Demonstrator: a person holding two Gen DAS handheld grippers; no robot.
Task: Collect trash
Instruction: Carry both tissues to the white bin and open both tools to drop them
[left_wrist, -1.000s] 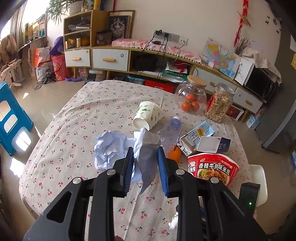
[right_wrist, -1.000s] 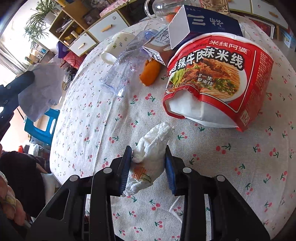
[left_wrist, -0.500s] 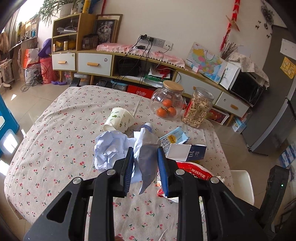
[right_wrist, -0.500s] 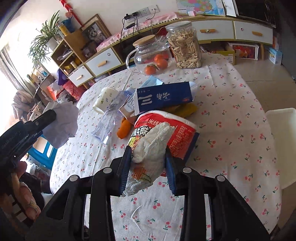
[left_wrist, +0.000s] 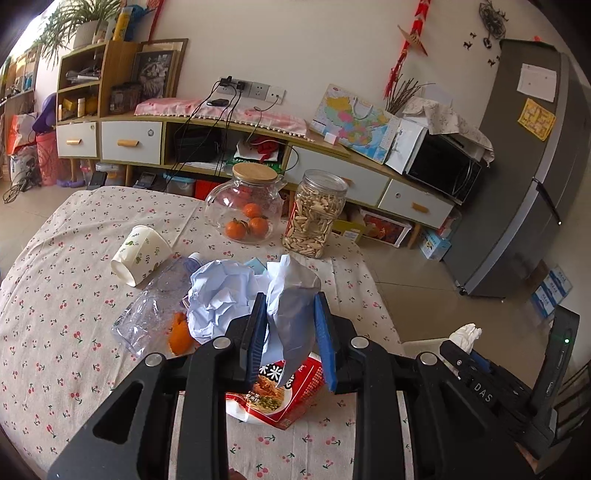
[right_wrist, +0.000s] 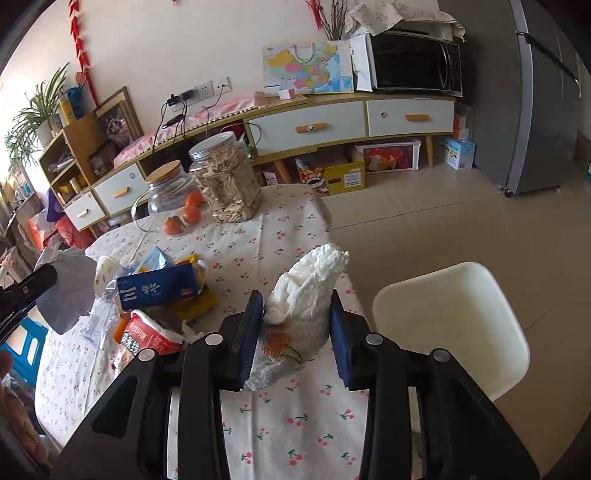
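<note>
Red noodle cup, printed 米线, lay under your left gripper, which pinched crumpled white paper above the cherry-print table. A blue carton sat beside. Your right gripper, angled down, clamped a white plastic bag near the white chair.

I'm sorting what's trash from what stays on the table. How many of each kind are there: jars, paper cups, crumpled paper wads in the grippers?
Jars: 2 (glass jar with oranges, jar of sticks)
Paper cups: 1 (paper cup)
Wads held: 2 (bluish wad, white wad)
Total: 5
</note>
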